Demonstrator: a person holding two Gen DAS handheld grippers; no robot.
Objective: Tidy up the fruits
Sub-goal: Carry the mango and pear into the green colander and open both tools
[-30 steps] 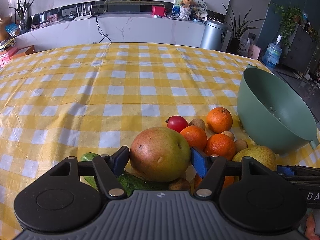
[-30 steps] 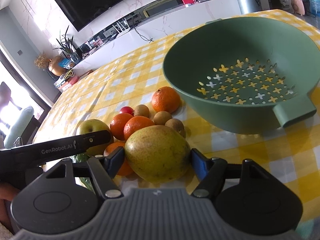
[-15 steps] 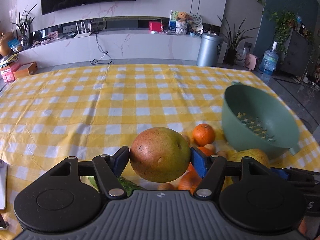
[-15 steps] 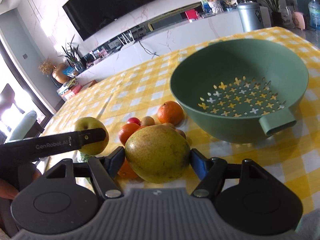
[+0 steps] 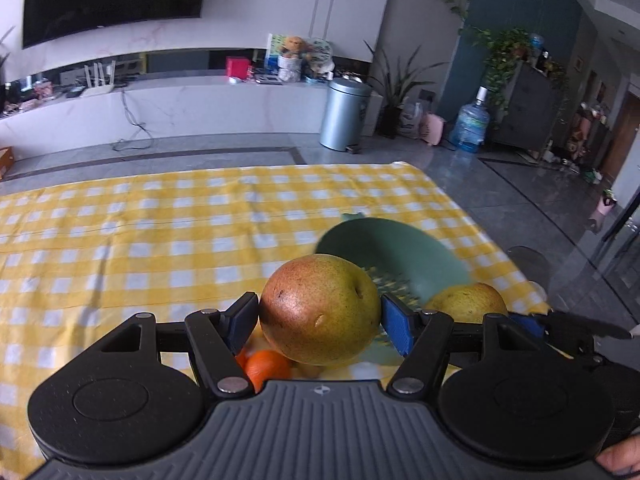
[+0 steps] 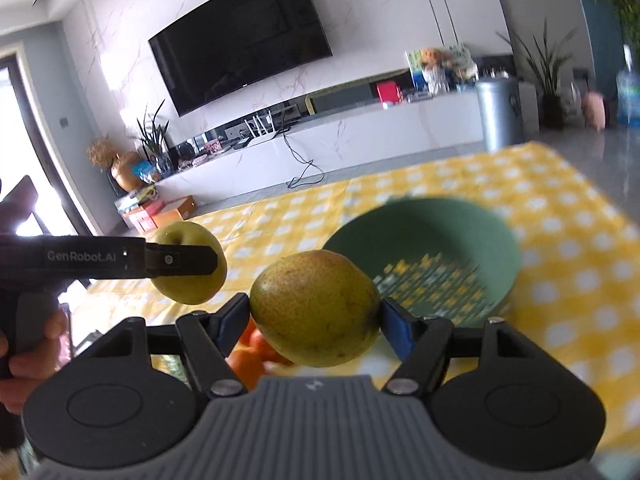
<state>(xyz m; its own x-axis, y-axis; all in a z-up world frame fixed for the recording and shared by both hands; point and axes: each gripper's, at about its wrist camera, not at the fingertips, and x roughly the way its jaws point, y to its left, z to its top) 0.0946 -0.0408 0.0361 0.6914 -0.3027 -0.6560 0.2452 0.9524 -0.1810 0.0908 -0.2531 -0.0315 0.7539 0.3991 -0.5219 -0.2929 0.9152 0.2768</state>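
Two pears are held in the air on the near side of the colander (image 5: 400,252): the left gripper (image 5: 320,320) clamps a red-blushed pear (image 5: 320,310), the right gripper (image 6: 316,314) a yellow-green pear (image 6: 316,308). Oranges (image 5: 267,366) lie on the checked cloth (image 5: 160,240) just short of the colander, below both grippers

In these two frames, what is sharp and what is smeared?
Left wrist view: the pear in the left gripper is crisp, the green bowl slightly smeared. Right wrist view: the right gripper's pear is sharp, bowl and tablecloth motion-blurred.
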